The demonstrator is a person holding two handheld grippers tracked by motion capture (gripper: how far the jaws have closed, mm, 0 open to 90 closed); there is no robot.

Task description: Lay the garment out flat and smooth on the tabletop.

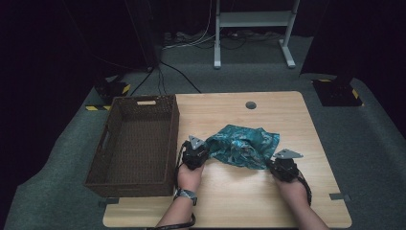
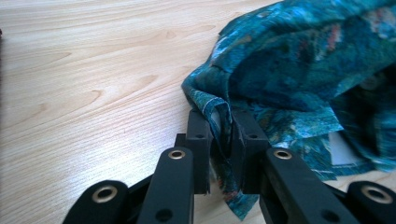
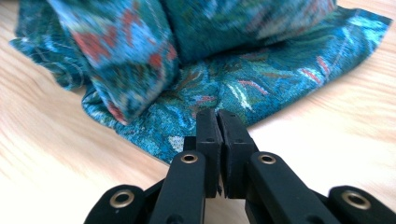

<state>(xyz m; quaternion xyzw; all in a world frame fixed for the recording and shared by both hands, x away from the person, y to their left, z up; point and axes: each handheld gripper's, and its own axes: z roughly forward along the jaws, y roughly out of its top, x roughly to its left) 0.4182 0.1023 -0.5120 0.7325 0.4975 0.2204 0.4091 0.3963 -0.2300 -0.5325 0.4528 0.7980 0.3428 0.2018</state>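
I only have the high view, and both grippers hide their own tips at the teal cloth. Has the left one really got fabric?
Observer: Yes. In the left gripper view, the left gripper has its fingers pressed on a bunched, stitched edge of the cloth, which runs down between them.
Operator: And the right one?
Observer: The right gripper is shut with its tips at the cloth's near edge. The fingers nearly meet, so I cannot tell whether a layer is pinched.
Operator: How does the cloth lie on that side?
Observer: The right gripper view shows a flat layer on the table and a bulkier fold rising behind it.
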